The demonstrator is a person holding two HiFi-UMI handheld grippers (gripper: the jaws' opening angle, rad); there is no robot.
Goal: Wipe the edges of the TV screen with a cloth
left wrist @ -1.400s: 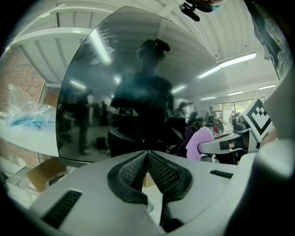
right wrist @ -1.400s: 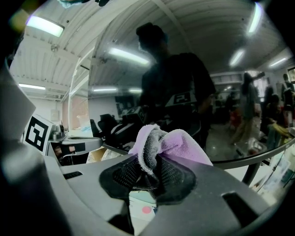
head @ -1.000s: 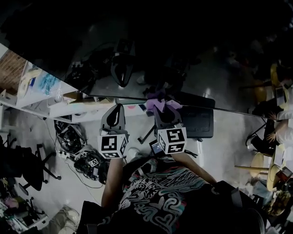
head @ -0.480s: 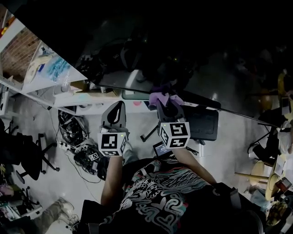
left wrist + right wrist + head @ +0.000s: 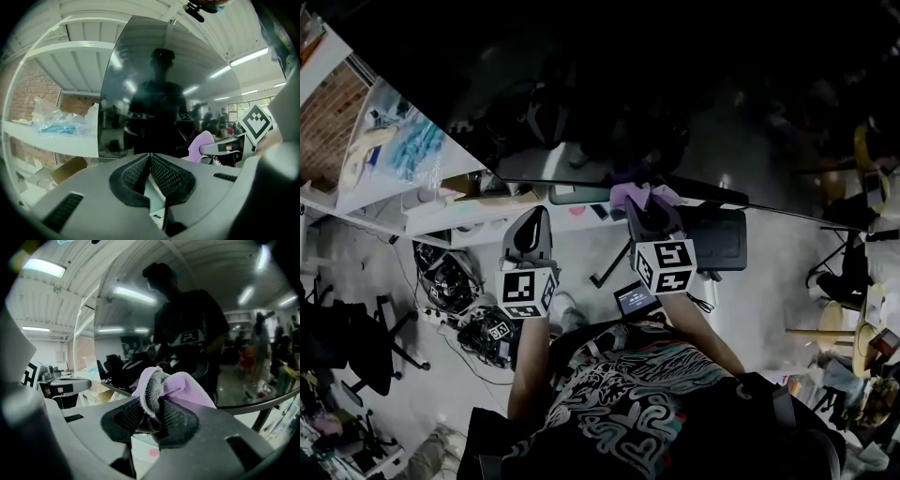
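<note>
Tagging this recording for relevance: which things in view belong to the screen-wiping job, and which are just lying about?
In the job: TV screen; purple cloth, clamped in the right gripper.

Lying about: plastic bags on the shelf; cardboard box; tangle of cables; left gripper, shut on nothing.

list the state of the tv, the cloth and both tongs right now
TV screen: dark, showing only reflections.
cloth: bunched up, pinched in the right tongs, at the screen's bottom edge.
left tongs: shut, empty.
right tongs: shut on the cloth.
</note>
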